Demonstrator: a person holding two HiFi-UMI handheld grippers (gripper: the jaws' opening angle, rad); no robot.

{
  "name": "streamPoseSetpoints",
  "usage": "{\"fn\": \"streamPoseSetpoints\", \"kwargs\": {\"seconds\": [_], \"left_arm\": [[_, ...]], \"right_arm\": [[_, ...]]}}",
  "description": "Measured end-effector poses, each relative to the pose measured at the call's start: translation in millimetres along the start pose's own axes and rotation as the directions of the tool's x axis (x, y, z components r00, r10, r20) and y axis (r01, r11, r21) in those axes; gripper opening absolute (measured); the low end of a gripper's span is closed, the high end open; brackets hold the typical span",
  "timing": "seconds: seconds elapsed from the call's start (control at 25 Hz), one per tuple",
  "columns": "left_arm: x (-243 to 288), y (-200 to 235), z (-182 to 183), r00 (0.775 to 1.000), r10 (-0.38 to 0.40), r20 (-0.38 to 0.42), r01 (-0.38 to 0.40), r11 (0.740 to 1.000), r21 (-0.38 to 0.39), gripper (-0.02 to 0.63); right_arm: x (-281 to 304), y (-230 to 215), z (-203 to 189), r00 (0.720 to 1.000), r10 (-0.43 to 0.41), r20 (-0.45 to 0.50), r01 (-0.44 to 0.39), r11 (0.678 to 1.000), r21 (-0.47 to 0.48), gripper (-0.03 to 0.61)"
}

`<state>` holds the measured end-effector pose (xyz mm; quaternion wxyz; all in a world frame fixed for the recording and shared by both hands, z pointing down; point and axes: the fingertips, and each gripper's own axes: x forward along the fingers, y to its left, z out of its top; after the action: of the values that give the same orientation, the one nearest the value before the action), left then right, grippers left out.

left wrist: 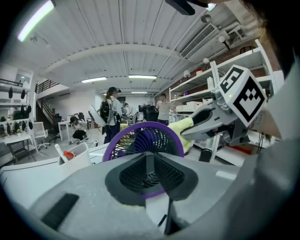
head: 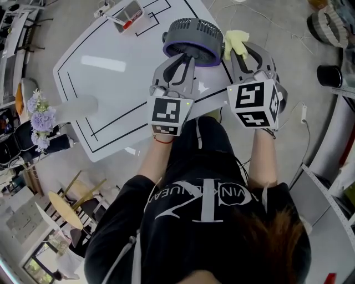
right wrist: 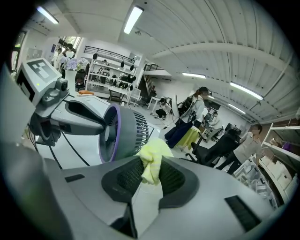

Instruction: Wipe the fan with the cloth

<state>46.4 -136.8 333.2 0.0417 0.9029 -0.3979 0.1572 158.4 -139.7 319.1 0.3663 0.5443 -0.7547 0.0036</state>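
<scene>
The fan (head: 191,40), a dark grille in a purple ring, stands on the white table (head: 105,83) near its right edge. My left gripper (head: 188,55) reaches the fan's near face. In the left gripper view its jaws (left wrist: 146,161) stand a narrow slit apart with nothing between them, and the fan (left wrist: 145,138) is right ahead. My right gripper (head: 239,51) is shut on the yellow cloth (head: 235,40), just right of the fan. In the right gripper view the cloth (right wrist: 152,157) bunches out of the jaws (right wrist: 151,172), beside the fan's side (right wrist: 124,131).
A white bin (head: 127,15) with a red-tipped item stands at the table's far edge. Black lines mark the tabletop. A bunch of lavender flowers (head: 39,117) is left of the table, and wooden stools (head: 66,205) are lower left. Cables lie on the floor (head: 302,113) to the right. People stand far off.
</scene>
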Motion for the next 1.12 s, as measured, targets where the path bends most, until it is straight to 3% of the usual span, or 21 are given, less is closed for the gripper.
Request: {"fn": "streamPoseSetpoints", "kwargs": {"seconds": [0.32, 0.64, 1.04, 1.08, 1.12], "left_arm": [[24.3, -45.5, 6.4, 0.992, -0.128, 0.013, 0.128, 0.987, -0.099, 0.136], [27.8, -51.3, 13.6, 0.996, -0.074, 0.041, 0.080, 0.984, -0.158, 0.113], [27.4, -58.1, 10.2, 0.994, -0.096, 0.048, 0.104, 0.970, -0.218, 0.098], [27.6, -60.1, 9.3, 0.993, -0.110, 0.047, 0.118, 0.967, -0.225, 0.099], [28.2, -63.9, 8.3, 0.990, -0.131, 0.044, 0.137, 0.964, -0.229, 0.150]], "right_arm": [[-21.3, -5.0, -14.5, 1.000, -0.016, 0.014, 0.015, 1.000, 0.020, 0.087], [-35.2, -10.5, -28.5, 1.000, -0.014, 0.008, 0.014, 1.000, 0.022, 0.087], [-36.5, -9.1, -31.1, 1.000, 0.008, 0.025, -0.008, 1.000, 0.028, 0.087], [-36.1, -8.3, -31.5, 1.000, 0.010, 0.026, -0.010, 1.000, 0.028, 0.087], [-36.1, -7.6, -32.0, 1.000, 0.011, 0.026, -0.012, 1.000, 0.029, 0.087]]}}
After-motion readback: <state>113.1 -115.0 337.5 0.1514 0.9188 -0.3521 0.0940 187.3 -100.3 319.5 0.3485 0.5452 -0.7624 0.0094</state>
